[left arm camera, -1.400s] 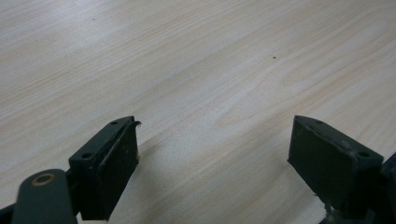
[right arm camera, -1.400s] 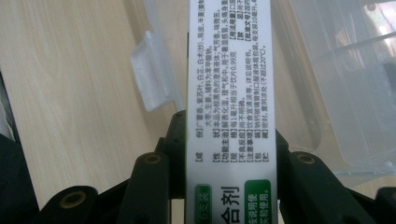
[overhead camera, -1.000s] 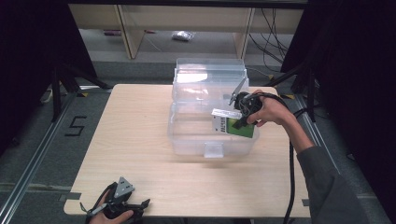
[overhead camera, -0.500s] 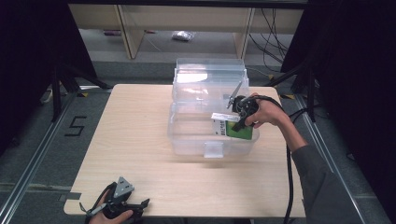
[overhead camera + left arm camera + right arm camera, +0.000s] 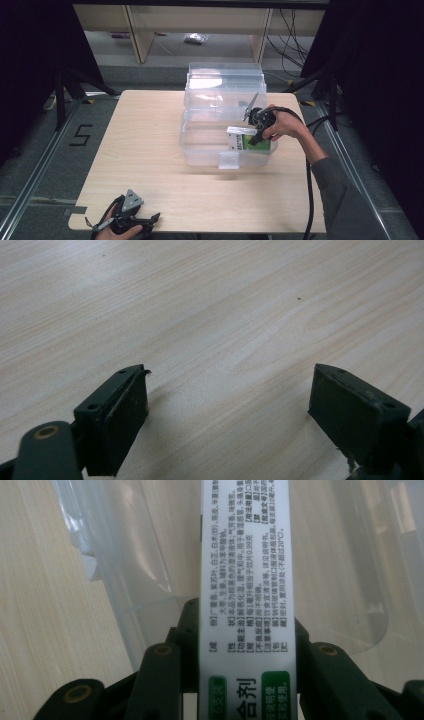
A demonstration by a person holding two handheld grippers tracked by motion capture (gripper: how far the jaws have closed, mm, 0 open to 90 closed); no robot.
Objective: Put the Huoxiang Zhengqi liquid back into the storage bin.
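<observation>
Left gripper lay idle on the table, jaws apart, empty. Right gripper was clamped on one green-white box, held over the clear bin below it. Best done: lower it level, clear the bin's rim, let go once seated. One box, one bin, two grippers.

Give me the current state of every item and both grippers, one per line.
Clear plastic bin: upright on the table, lid open behind it.
Green-and-white box: clamped, held over the bin's right side.
Right gripper: shut on the box.
Left gripper: open, jaws wide, nothing between, at the table's near edge.
</observation>
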